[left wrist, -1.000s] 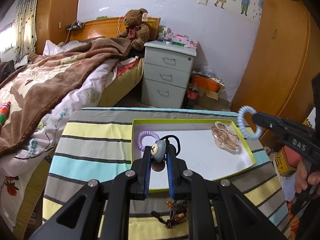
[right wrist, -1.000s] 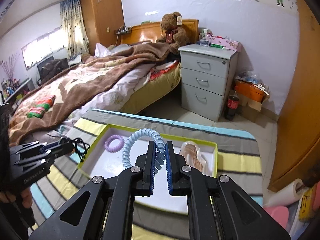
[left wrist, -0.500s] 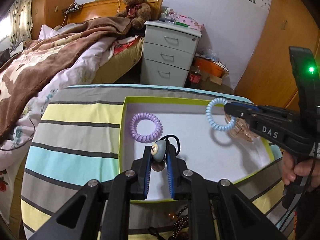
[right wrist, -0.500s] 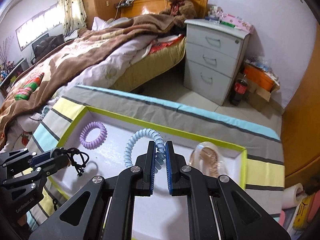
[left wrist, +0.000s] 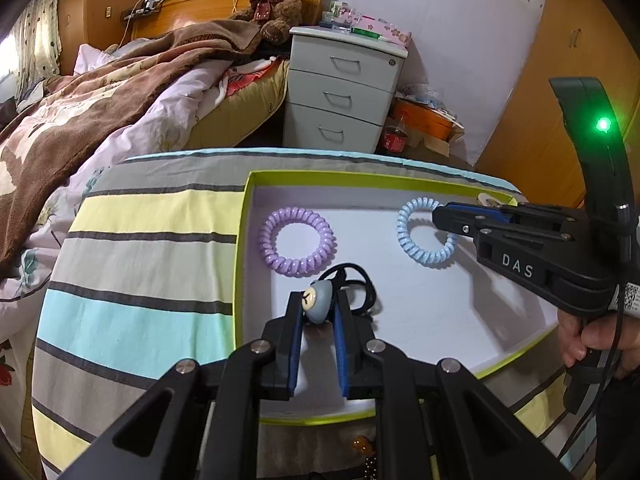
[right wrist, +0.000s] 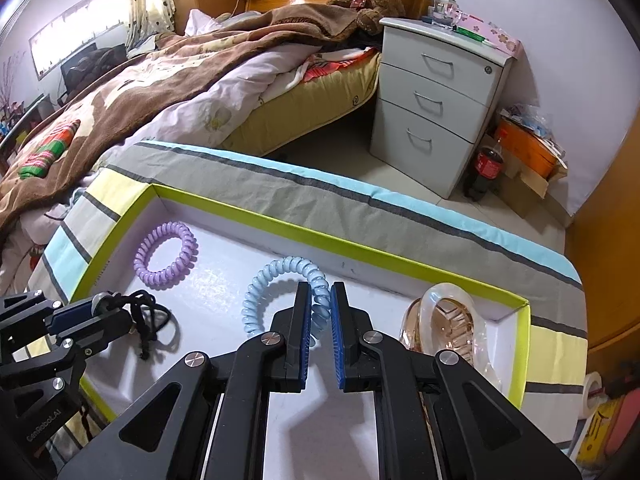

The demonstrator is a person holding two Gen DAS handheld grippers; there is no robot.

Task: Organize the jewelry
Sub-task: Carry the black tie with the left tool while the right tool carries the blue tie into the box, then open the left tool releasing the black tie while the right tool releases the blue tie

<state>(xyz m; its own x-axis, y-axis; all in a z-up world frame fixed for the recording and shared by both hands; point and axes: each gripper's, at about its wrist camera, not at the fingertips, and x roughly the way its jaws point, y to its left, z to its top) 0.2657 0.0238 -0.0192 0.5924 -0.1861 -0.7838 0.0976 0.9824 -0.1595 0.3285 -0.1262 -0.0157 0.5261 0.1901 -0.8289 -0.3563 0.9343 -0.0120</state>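
A white tray with a green rim [left wrist: 245,240] [right wrist: 344,245] lies on a striped cloth. My left gripper [left wrist: 317,305] is shut on a black hair tie with a pale blue charm [left wrist: 318,300], low over the tray's near left part; it also shows in the right wrist view [right wrist: 140,312]. My right gripper [right wrist: 319,300] is shut on a light blue coil hair tie [right wrist: 276,280] [left wrist: 420,240], low over the tray's middle. A purple coil hair tie [left wrist: 296,246] [right wrist: 166,254] lies in the tray's far left.
A clear pink hair claw [right wrist: 448,328] lies in the tray's right end. Beaded items [left wrist: 368,460] lie on the cloth in front of the tray. A bed [right wrist: 140,92] and a grey drawer cabinet [left wrist: 344,88] stand beyond the table.
Both grippers have moved forward and down over the tray with their hair ties. The light blue tie went from up at the right to low over the tray floor.
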